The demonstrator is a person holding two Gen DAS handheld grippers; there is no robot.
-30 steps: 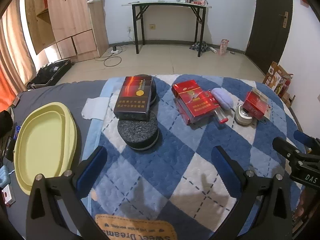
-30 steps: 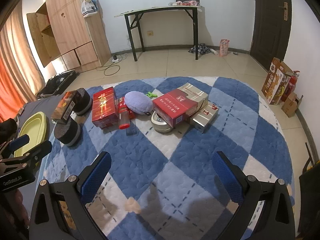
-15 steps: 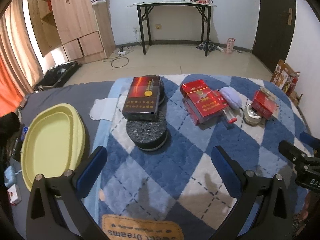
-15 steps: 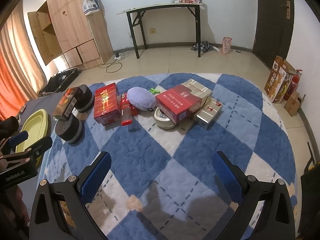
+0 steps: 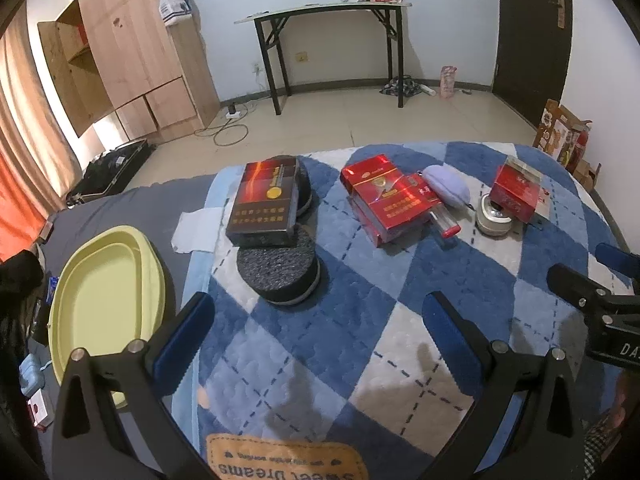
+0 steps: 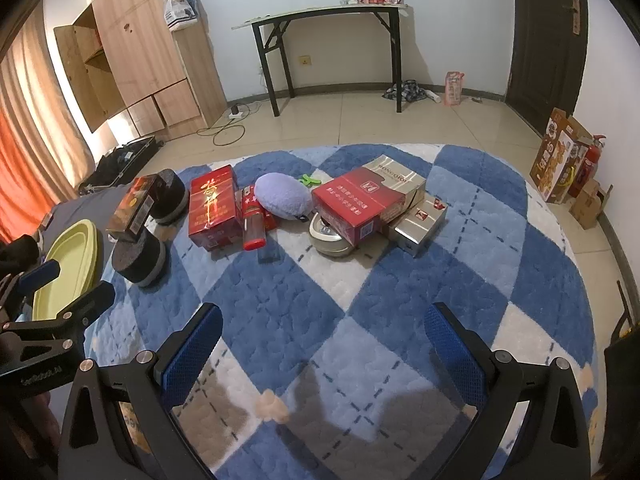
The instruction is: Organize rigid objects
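Seen along the left wrist camera, the left gripper hangs over the blue-and-white quilt with its blue-padded jaws spread wide and nothing between them. Just ahead of the gap, slightly left of centre, a dark round block lies on the quilt, and a dark carton rests across it and a second round block behind. Farther ahead and to the right sit a red carton, a lilac pouch, a round tin with a smaller red box leaning on it. A yellow-green tray lies to the left of the gripper, off the quilt, on grey cloth. The right gripper shows at the right edge.

From the right wrist camera, the right gripper is likewise released, its jaws wide apart above bare quilt. All the items lie well ahead of it in a row: the dark carton on its blocks at far left, the red carton, a small red tube, the lilac pouch, the round tin under a red-and-silver box, and a silver box. The tray sits at the left beside the left gripper.
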